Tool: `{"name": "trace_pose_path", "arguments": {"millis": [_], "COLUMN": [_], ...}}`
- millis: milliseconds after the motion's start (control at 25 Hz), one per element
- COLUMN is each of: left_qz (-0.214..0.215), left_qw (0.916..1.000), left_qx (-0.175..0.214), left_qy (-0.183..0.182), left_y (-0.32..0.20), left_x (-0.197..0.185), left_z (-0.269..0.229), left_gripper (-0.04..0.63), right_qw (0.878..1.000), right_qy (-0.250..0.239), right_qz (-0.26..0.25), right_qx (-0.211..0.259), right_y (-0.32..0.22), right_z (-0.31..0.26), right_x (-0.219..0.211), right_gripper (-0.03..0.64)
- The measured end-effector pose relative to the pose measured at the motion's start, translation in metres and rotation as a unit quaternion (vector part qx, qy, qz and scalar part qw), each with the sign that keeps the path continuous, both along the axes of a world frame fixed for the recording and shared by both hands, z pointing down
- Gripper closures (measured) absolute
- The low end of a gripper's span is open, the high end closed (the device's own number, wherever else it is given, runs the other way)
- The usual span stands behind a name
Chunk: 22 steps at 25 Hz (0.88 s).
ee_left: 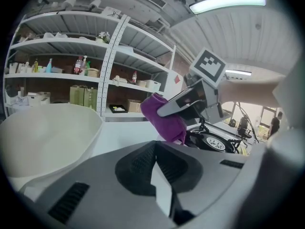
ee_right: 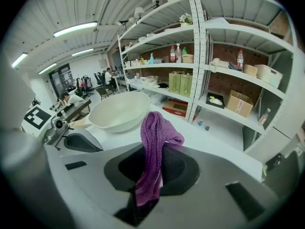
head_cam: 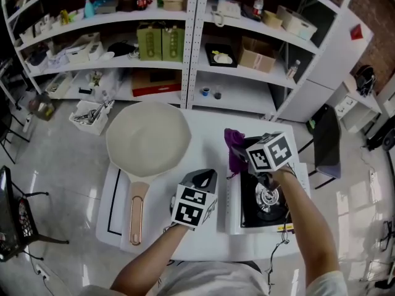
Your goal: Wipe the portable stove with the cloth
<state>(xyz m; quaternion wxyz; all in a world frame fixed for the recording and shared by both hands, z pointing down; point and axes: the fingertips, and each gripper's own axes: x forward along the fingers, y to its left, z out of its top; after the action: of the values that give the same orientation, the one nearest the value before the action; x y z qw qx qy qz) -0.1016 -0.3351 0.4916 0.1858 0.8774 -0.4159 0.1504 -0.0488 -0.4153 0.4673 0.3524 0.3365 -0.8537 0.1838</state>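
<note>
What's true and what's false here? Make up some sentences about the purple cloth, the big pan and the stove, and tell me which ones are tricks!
1. The right gripper is pinching the purple cloth. True.
2. The big pan is black. False: it is creamy white.
3. The pan sits on the stove. False: it sits on the table, left of the stove.
4. The left gripper holds a cloth too. False: nothing is between its jaws.
5. Shelves stand behind the table. True.

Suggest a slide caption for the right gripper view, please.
Right gripper shut on the purple cloth, white pan and storage shelves beyond.
</note>
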Motion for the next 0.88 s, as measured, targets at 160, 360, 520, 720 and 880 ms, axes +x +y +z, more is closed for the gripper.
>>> {"name": "trace_pose_path", "arguments": {"millis": [160,360,520,720,880], "left_qz": [-0.013,-0.043,-0.064,-0.089,-0.105], "left_qw": [0.9999,0.999,0.9978,0.9956,0.9939], "left_qx": [0.003,0.003,0.0,0.002,0.005], "left_qy": [-0.001,-0.013,-0.019,-0.028,-0.033], "left_y": [0.002,0.003,0.005,0.008,0.012], "left_x": [0.001,0.002,0.004,0.008,0.012], "left_z": [-0.002,-0.003,-0.004,-0.009,-0.013], "left_gripper": [0.592,0.592,0.592,0.592,0.592], "right_qw": [1.0,0.998,0.995,0.989,0.981], "right_qy": [-0.021,-0.03,-0.025,-0.014,-0.007], "right_qz": [-0.018,-0.046,-0.085,-0.146,-0.195], "right_qx": [0.003,0.021,0.037,0.029,0.006], "right_y": [-0.004,-0.012,-0.016,-0.011,0.001], "right_z": [-0.013,-0.036,-0.046,-0.032,-0.01], "right_x": [-0.005,0.004,0.005,-0.001,-0.009], "right_gripper": [0.554,0.554,0.554,0.554,0.554]}}
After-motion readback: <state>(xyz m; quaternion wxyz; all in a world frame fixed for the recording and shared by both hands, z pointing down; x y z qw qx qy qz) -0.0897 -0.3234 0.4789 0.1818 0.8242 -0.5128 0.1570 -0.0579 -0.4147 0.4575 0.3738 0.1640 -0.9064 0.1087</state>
